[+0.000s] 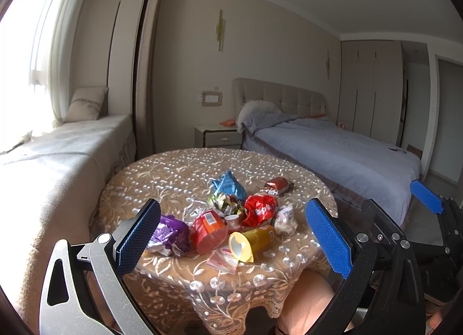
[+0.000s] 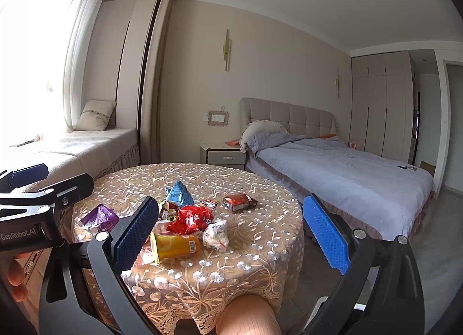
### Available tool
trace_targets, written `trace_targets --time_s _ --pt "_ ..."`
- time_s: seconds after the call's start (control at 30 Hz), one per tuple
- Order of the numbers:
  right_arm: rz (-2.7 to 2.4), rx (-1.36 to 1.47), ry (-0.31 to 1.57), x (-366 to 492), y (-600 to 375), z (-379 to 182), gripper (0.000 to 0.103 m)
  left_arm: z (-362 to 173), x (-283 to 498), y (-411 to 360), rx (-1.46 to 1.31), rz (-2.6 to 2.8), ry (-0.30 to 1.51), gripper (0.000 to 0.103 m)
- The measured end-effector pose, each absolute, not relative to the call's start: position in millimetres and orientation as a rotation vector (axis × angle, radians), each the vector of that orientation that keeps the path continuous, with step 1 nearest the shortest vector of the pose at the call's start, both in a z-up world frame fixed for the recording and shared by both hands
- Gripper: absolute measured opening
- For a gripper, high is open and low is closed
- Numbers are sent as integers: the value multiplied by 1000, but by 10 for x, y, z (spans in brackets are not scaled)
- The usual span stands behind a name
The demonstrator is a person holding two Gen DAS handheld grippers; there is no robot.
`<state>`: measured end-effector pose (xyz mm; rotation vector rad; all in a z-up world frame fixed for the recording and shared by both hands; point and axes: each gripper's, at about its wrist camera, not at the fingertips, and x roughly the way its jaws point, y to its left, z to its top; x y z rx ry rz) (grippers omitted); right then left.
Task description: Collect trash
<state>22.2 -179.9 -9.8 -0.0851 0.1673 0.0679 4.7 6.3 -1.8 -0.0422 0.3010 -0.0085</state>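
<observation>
A pile of trash lies on a round table (image 1: 173, 170) with a lace cloth. It holds a yellow cup on its side (image 1: 250, 241) (image 2: 176, 246), a red tub (image 1: 209, 230), a purple wrapper (image 1: 170, 232) (image 2: 101, 216), a red bag (image 1: 260, 209) (image 2: 191, 219), a blue bag (image 1: 228, 184) (image 2: 178, 193), a dark red pack (image 1: 277, 184) (image 2: 240, 202) and a white crumpled wrapper (image 1: 286, 219) (image 2: 215, 233). My left gripper (image 1: 234, 239) is open and empty in front of the pile. My right gripper (image 2: 231, 233) is open and empty, to the right of the left one.
A bed (image 2: 347, 173) with a grey-blue cover stands right of the table (image 2: 260, 190). A window seat (image 1: 58, 149) runs along the left. A nightstand (image 2: 222, 155) stands behind the table. The person's knee (image 2: 246, 314) is under the table's near edge.
</observation>
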Motion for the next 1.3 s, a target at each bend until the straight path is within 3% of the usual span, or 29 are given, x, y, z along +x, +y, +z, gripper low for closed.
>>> trace_targets --time_s 1.3 --pt "72 -97 182 214 -1784 -128 99 -58 64 20 -16 2 304 98"
